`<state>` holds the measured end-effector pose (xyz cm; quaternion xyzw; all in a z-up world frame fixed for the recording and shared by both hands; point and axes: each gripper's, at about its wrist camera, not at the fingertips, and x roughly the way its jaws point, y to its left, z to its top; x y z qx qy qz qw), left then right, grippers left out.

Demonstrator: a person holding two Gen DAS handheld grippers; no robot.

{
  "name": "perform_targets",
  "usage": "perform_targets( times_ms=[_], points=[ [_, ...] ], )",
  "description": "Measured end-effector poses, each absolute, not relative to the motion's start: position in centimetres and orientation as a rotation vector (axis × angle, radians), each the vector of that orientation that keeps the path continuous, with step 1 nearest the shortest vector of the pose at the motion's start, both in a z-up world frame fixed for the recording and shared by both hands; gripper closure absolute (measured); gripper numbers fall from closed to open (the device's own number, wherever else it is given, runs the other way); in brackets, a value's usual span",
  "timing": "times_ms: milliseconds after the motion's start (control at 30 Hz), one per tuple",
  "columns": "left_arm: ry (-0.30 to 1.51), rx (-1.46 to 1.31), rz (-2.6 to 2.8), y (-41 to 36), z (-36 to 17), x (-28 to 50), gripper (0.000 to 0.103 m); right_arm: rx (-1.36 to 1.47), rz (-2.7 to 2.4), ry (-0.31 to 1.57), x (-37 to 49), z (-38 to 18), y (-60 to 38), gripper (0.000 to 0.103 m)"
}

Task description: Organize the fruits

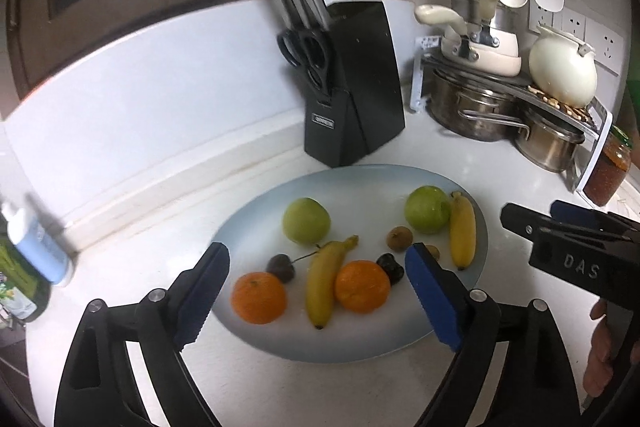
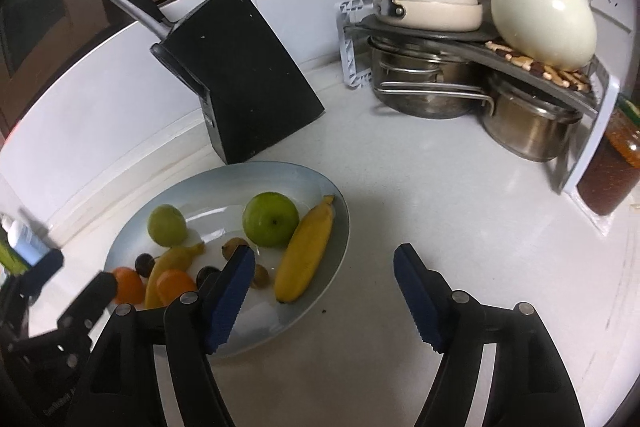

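So both tools are empty right now. The left gripper (image 1: 316,291) has its blue-padded jaws spread wide over the near half of the pale blue oval plate (image 1: 360,347), nothing between the pads. The right gripper (image 2: 324,291) is also open and holding nothing, hanging over bare white countertop (image 2: 420,187) just off the plate's right edge.

All the fruit I can see is on that plate: two green apples, one at the back left (image 1: 306,221) and one at the back right (image 1: 427,209), a yellow banana along the right rim (image 1: 463,235), another yellow banana in the middle (image 1: 325,283), two oranges up front (image 1: 259,298) (image 1: 362,286), plus a couple of dark cherries (image 1: 281,267) and small brown fruits (image 1: 396,239).

My guess is they've just let go or are lining up the next pick. If it's a pick, I'd go for something with free sides. The middle banana is touching the right-hand orange, so coming straight down there risks nudging both. Round stuff will roll, so close slowly and centred.

The left camera gives the whole plate plus the other tool and a bit of the person's hand (image 1: 600,355) at the right. The right camera loses the front oranges behind its own finger and the left tool, but it shows the free counter beside the plate and the black knife block's (image 2: 244,75) plain back.
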<state>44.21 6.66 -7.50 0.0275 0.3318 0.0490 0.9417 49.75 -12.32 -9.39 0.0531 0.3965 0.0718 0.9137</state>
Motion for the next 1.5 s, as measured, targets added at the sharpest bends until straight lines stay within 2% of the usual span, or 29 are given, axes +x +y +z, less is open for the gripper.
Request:
perform_targets(
  times_ms=[333, 400, 467, 700, 1500],
  points=[
    [0.609, 0.055, 0.092, 7.0, -6.3, 41.4, 0.002, 0.055, 0.102, 0.741, 45.0, -7.8, -12.1, 0.024],
    [0.589, 0.065, 0.088, 6.8, -6.1, 40.9, 0.002, 0.054, 0.089, 0.72, 44.0, -7.3, -12.1, 0.022],
    [0.564, 0.078, 0.072, 6.7, -5.7, 40.0, 0.001, 0.056, 0.068, 0.689, 42.7, -6.8, -12.2, 0.016],
    [0.496, 0.13, 0.042, 5.4, -4.5, 36.6, 0.0, 0.067, -0.001, 0.629, 38.6, -5.4, -13.2, 0.013],
    [0.456, 0.115, -0.018, -0.3, -2.7, 19.3, 0.0, 0.072, -0.074, 0.555, 19.7, -2.3, -18.2, 0.012]
  ],
)
